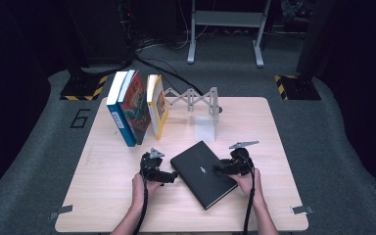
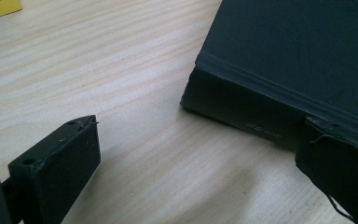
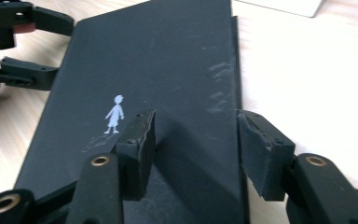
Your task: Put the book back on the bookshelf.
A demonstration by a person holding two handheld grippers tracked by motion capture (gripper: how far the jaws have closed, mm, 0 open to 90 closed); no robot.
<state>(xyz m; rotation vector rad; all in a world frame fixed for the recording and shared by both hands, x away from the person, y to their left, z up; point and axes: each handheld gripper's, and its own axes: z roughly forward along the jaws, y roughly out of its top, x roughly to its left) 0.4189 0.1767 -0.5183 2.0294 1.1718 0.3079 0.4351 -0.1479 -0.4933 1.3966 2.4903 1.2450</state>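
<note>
On the wooden table (image 1: 112, 186), both tools gape: left tool (image 2: 198, 168) beside the black book (image 1: 203, 172), right tool (image 3: 196, 154) over its edge.

My pale wooden table (image 1: 127, 205) stands on grey carpet (image 1: 333, 147) in a dark room; behind it rise a grey metal frame (image 1: 225, 19) and hazard-striped black bases (image 1: 83, 88).

The high view is looking forward and down over the whole worktop (image 1: 127, 196). Both gripper views are sitting close and low, sharing the black book (image 1: 203, 172) (image 2: 298, 56) (image 3: 168, 70) from opposite sides.
</note>
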